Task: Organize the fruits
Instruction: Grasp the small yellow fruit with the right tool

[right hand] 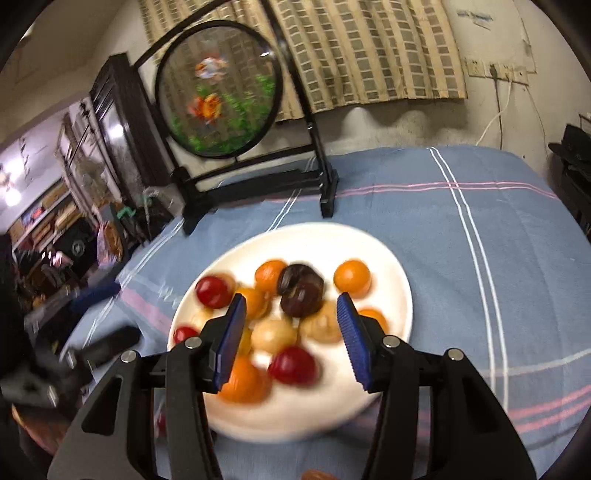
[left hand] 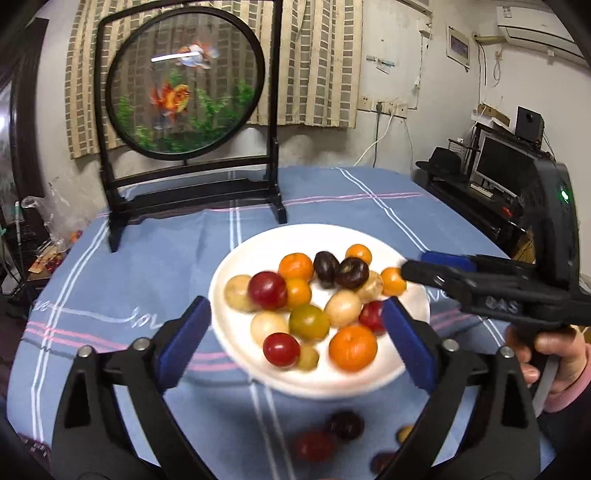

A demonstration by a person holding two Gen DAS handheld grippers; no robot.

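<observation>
Left wrist view: white plate on table, heaped with most fruits; a few loose fruits on the tablecloth nearside, still to sort. My left gripper and right gripper: jaws apart, holding nothing.

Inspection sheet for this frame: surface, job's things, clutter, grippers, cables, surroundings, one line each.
Surface: blue striped tablecloth.
Job's things: white plate piled with small fruits, orange, red, tan and dark; a few loose fruits on the cloth in front of it.
Clutter: framed goldfish screen behind the plate.
Grippers: left gripper open wide over the plate, empty; right gripper open, empty, above the fruits.
Cables: white cord from wall sockets.
Surroundings: checked curtain, monitor, air conditioner.
</observation>
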